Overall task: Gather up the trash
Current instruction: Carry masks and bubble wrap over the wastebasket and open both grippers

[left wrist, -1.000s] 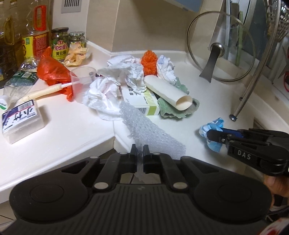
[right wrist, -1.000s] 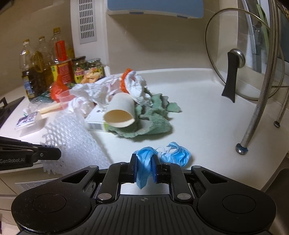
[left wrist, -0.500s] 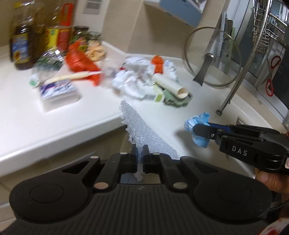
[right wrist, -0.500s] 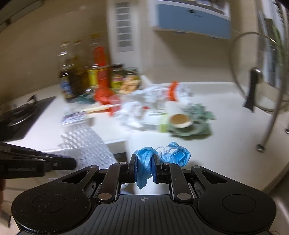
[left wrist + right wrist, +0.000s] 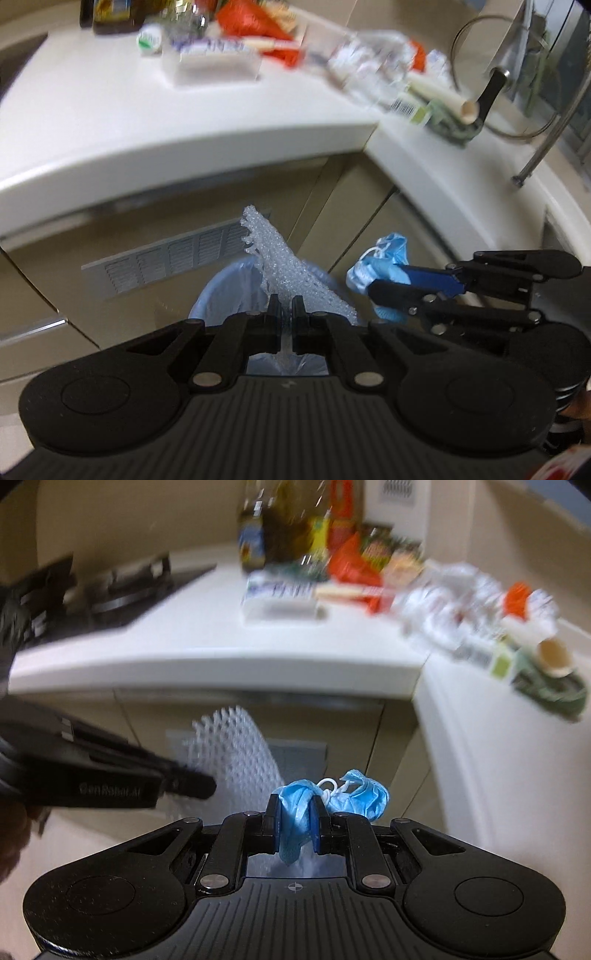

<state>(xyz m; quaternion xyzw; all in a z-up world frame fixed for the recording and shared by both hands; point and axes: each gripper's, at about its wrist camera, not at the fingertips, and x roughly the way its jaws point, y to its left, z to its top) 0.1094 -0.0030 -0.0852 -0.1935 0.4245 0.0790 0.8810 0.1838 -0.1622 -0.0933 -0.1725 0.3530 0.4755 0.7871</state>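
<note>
My left gripper is shut on a sheet of clear foam netting, which sticks up over a bin lined with a pale blue bag on the floor. Just right of it, my right gripper is shut on a crumpled blue face mask. In the right wrist view the face mask is pinched between the pads of the right gripper, with a wad hanging off to the right; the foam netting and left gripper show at the left.
Above and behind runs a white L-shaped counter with a pile of trash: white tissues, a red bag, a paper tube on green cloth, a box. Bottles and a hob stand at the left. Beige cabinet fronts back the bin.
Both grippers have come off the counter and dropped down in front of the cabinets, carrying the netting and the mask. The bin has come into view under them.
</note>
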